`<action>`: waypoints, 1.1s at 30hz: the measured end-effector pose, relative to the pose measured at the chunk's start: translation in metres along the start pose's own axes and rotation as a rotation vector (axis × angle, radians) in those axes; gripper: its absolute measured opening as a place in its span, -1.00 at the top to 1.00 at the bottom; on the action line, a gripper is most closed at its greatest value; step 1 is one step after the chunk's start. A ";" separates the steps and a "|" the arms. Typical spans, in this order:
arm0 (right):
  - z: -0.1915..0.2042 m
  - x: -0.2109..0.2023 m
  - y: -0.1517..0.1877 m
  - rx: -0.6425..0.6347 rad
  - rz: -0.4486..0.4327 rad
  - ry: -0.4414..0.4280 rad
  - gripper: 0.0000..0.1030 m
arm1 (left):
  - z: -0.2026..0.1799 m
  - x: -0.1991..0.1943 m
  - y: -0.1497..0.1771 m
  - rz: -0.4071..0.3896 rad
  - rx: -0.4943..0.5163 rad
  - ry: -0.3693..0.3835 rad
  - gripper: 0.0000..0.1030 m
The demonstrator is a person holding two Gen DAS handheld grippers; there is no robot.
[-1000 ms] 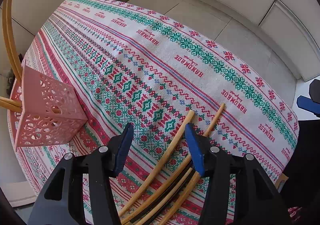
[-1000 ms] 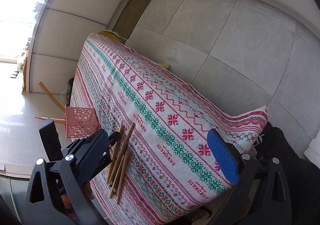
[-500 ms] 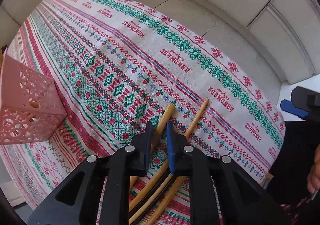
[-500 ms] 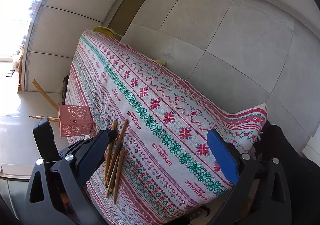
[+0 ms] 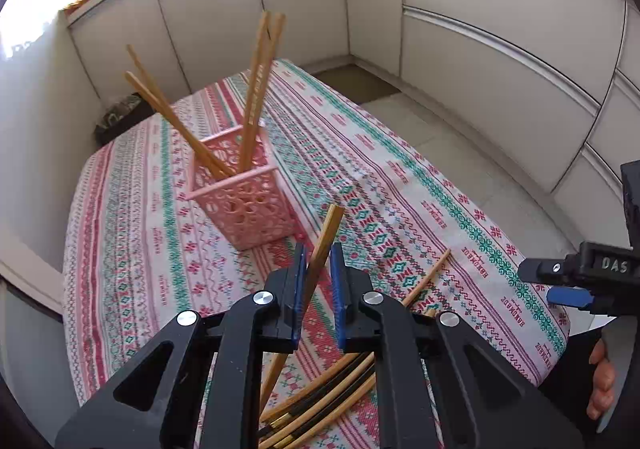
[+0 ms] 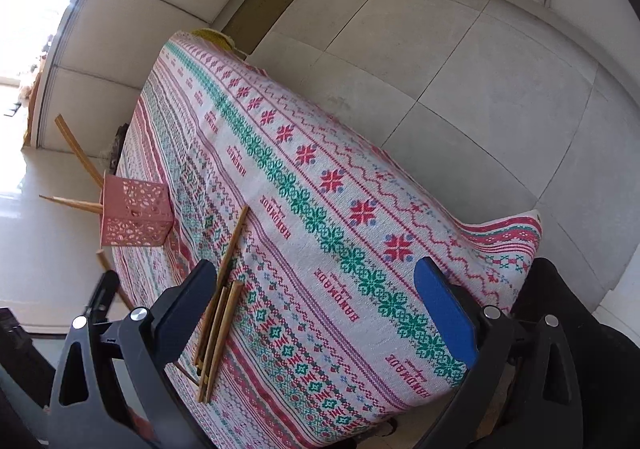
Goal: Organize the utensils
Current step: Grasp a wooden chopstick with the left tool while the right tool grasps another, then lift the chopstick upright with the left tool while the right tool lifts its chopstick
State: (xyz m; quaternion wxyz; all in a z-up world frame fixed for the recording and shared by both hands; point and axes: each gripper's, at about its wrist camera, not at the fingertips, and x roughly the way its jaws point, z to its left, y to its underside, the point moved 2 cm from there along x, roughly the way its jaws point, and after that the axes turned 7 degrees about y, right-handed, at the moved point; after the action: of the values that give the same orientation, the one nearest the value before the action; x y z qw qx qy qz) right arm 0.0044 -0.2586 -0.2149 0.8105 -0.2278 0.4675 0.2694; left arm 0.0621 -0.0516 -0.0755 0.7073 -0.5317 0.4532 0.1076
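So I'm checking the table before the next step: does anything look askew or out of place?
Nothing is spilled or damaged. The chopsticks in the pink holder splay in different directions rather than standing together. A loose pile of chopsticks lies on the tablecloth. The left tool grips one chopstick at a tilt.

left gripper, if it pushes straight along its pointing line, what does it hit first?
Likely the pink basket: it sits just beyond the left gripper, whose fingers are shut on a chopstick. That stick's tip leads. Depth is unclear; it may reach the tablecloth first.
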 end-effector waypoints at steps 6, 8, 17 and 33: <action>0.034 -0.002 0.011 -0.137 -0.054 0.099 -0.87 | 0.030 -0.029 0.004 -0.091 -0.046 -0.059 0.81; 0.042 -0.001 0.010 -0.152 -0.055 0.125 -0.87 | 0.041 -0.042 0.006 -0.122 -0.069 -0.066 0.82; 0.079 0.011 0.004 -0.157 -0.004 0.183 -0.82 | 0.077 -0.080 0.016 -0.216 -0.162 -0.074 0.85; 0.149 0.076 0.005 -0.194 0.060 0.398 0.65 | 0.110 -0.125 0.013 -0.342 -0.254 -0.083 0.87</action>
State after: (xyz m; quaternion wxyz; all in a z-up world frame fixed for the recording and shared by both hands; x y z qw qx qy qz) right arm 0.1276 -0.1448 -0.2139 0.6681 -0.3395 0.5967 0.2868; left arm 0.0409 0.0882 0.0132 0.6606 -0.6810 0.3095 0.0640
